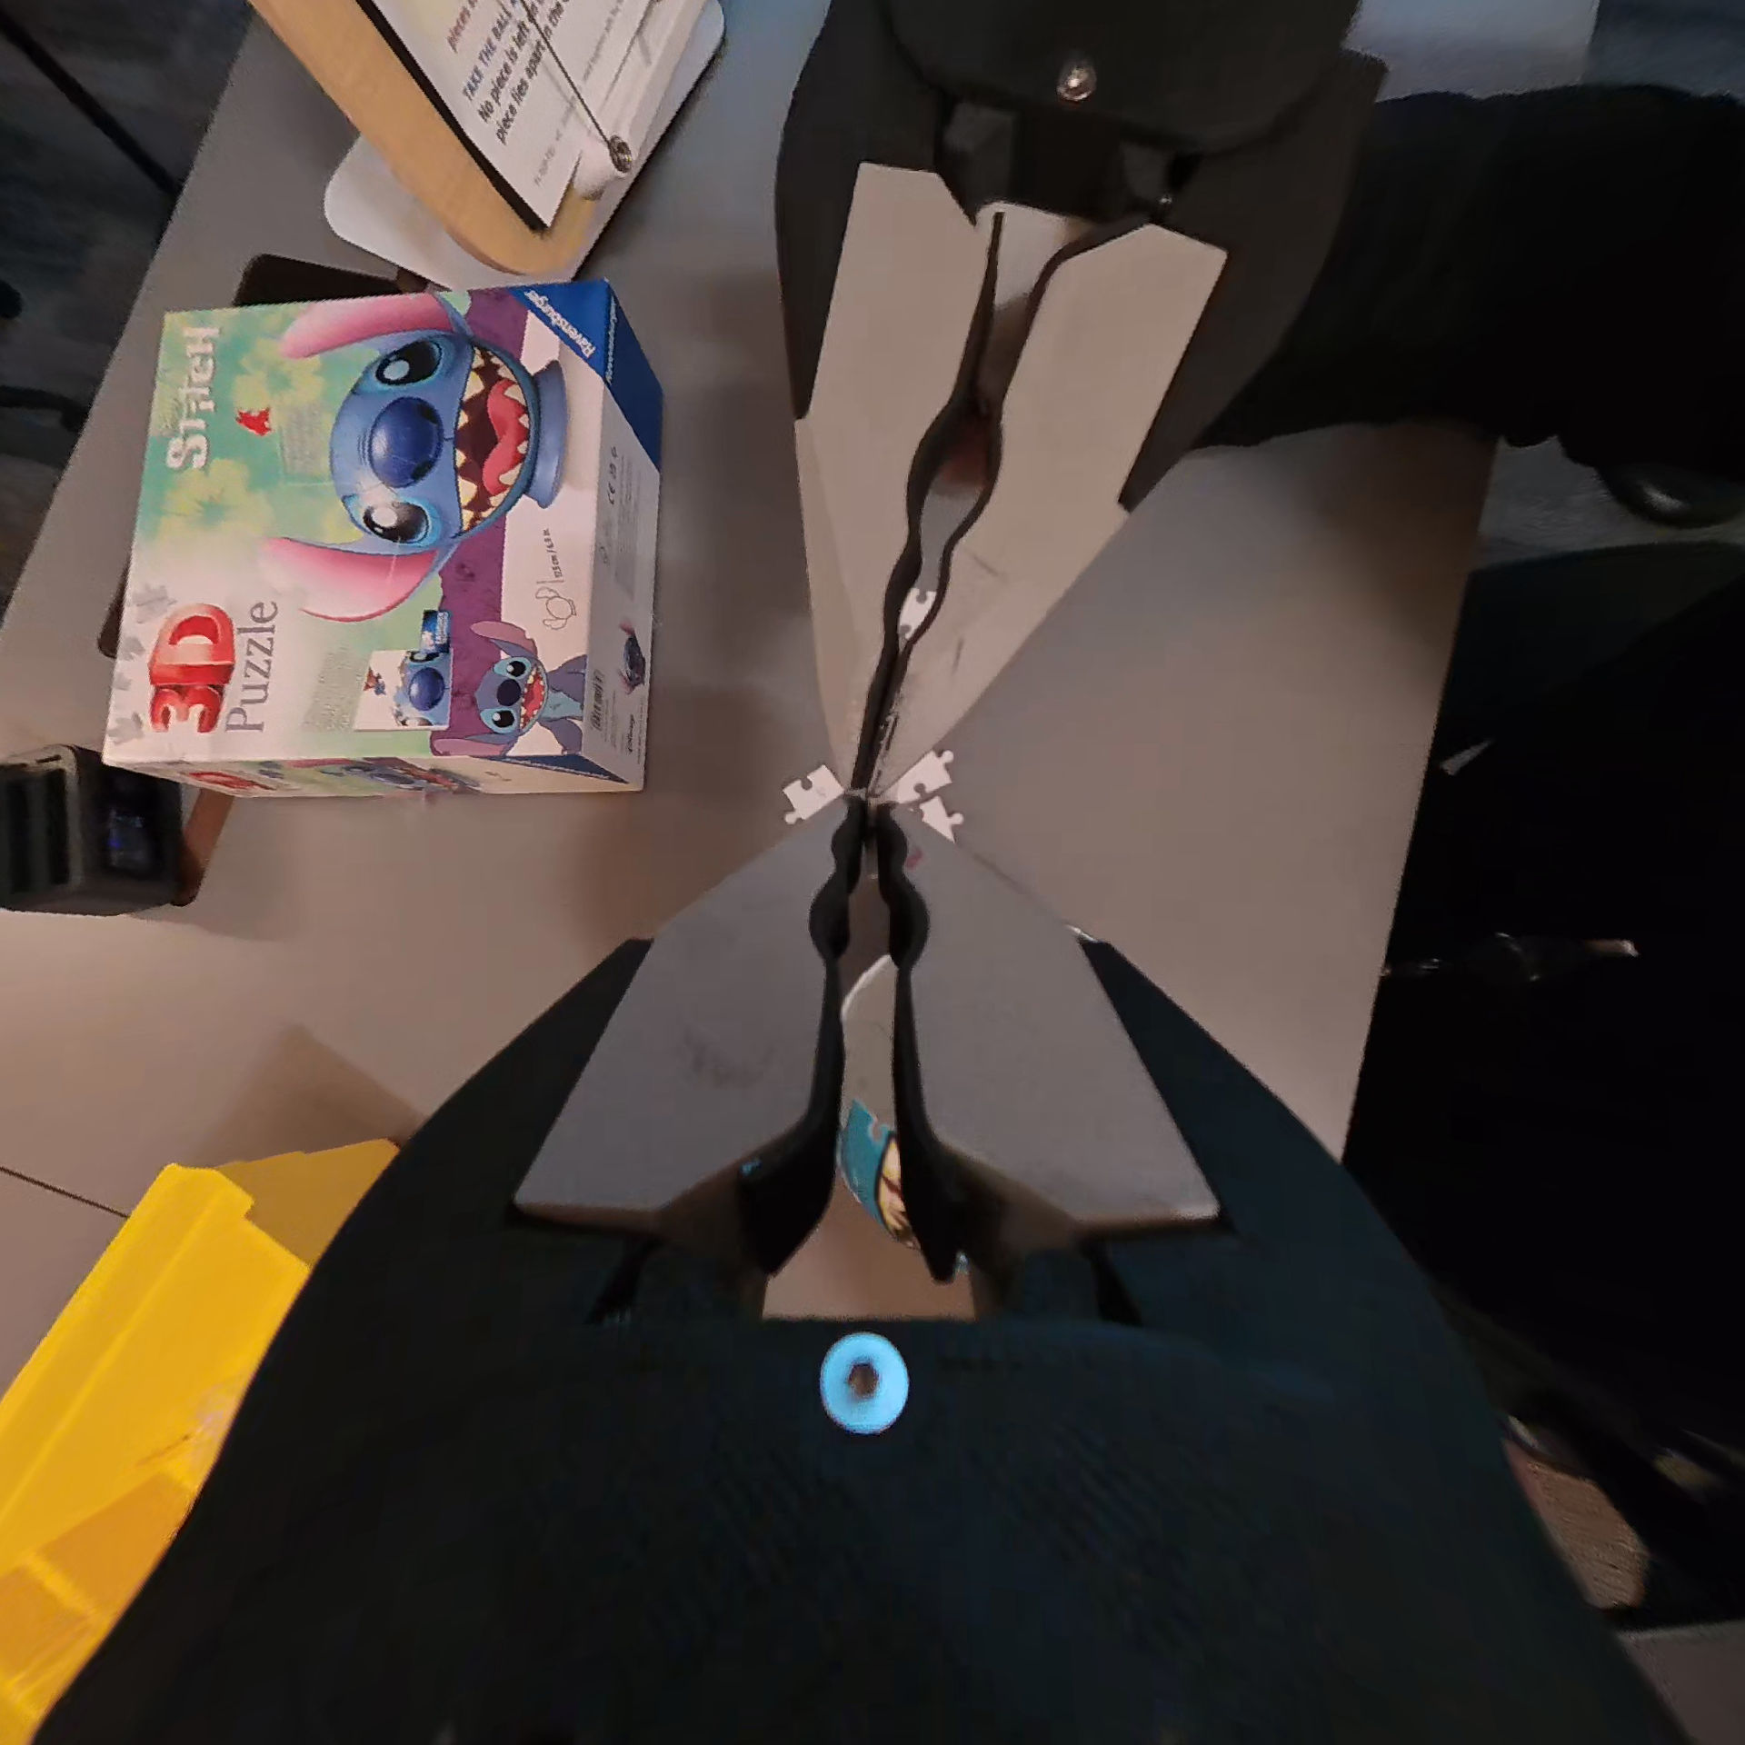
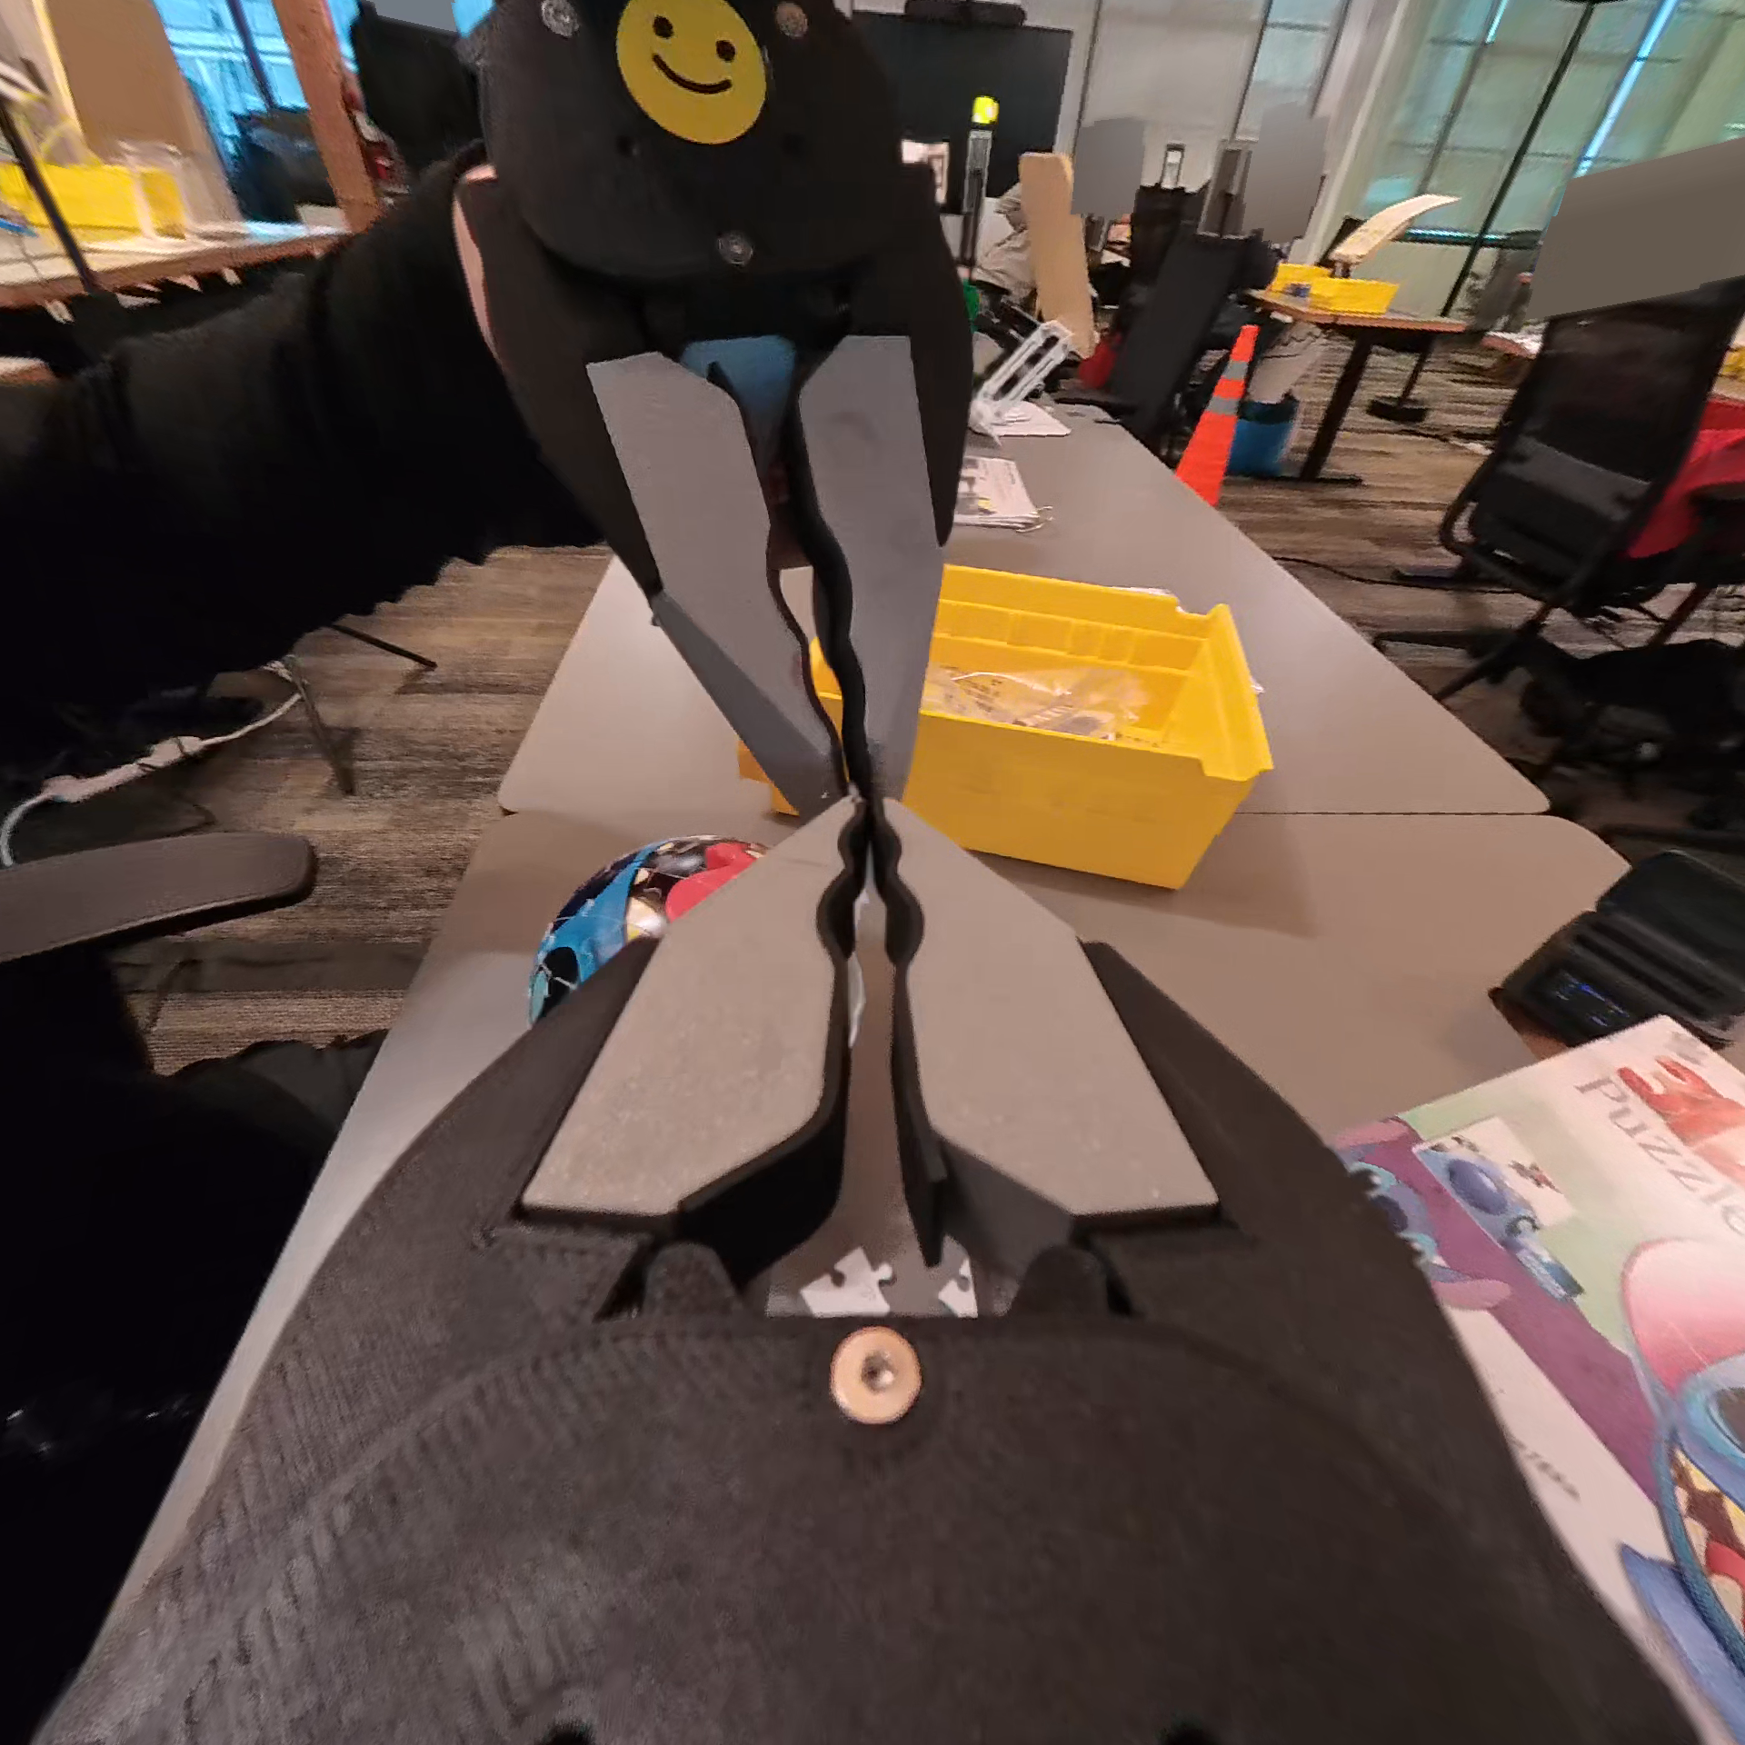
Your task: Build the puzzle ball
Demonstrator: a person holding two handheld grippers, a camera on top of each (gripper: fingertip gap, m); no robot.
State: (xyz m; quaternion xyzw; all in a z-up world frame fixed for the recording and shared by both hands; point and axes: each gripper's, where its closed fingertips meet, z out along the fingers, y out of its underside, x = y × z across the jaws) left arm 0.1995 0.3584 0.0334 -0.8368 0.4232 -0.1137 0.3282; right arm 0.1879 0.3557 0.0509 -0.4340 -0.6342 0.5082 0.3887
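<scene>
My left gripper [image 1: 864, 836] and my right gripper [image 1: 871, 779] are both shut and meet tip to tip above the grey table [image 1: 453, 944]. I see nothing clearly pinched between either pair of tips. White puzzle pieces [image 1: 812, 793] show on both sides of the meeting tips, seemingly lying on the table below. In the right wrist view the right gripper [image 2: 867, 836] points at the left gripper [image 2: 857, 788], which comes down from above. More white pieces [image 2: 850, 1284] lie under the right fingers. The partly built puzzle ball [image 2: 633, 906] sits on the table at left; it also shows between my left fingers [image 1: 873, 1161].
The puzzle box [image 1: 378, 538] stands left of the grippers. A yellow bin [image 2: 1058, 746] holding bagged pieces stands behind the tips. A wooden stand with a sheet [image 1: 529, 104] is at the far edge, a dark device [image 2: 1634, 954] at right. A dark sleeve [image 2: 236, 453] reaches in. Only a small space, under 4 cm, lies between the two pairs of fingers.
</scene>
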